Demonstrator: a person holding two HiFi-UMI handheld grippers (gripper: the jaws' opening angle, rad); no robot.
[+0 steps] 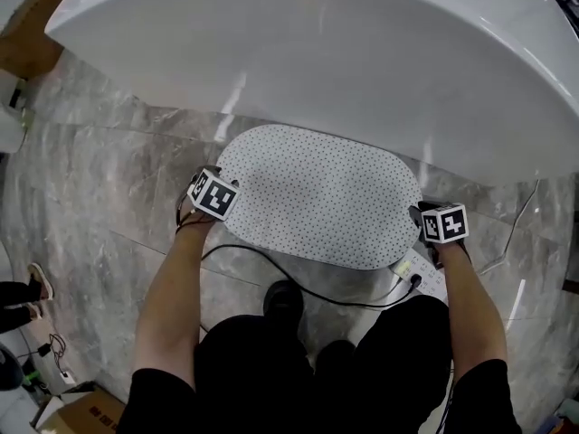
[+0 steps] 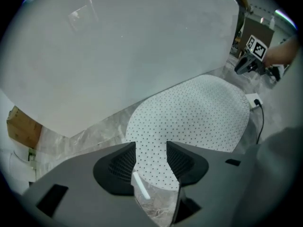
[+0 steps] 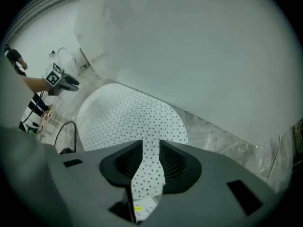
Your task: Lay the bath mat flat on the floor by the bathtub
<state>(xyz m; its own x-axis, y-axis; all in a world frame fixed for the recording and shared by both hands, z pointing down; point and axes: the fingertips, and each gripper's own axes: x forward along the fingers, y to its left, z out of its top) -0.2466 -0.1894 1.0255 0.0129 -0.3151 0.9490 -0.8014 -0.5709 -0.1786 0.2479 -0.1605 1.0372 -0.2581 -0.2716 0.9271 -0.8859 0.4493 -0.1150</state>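
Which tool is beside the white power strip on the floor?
The right tool, at the right end of the dotted white oval bath mat, by the power strip; the left tool is at the other end.

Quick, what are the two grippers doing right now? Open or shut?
Left gripper: open, jaws apart over the bath mat edge, not pinching it.
Right gripper: open, the mat's edge lies between its jaws, not gripped.

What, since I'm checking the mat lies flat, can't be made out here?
- Gap between white dotted oval bath mat and foot of white bathtub: head view, tub's bulge hides it.
- Mat ends beside the jaws: gripper views, left gripper and right gripper bodies cover them.
- White yellow-marked item: right gripper view, too small.
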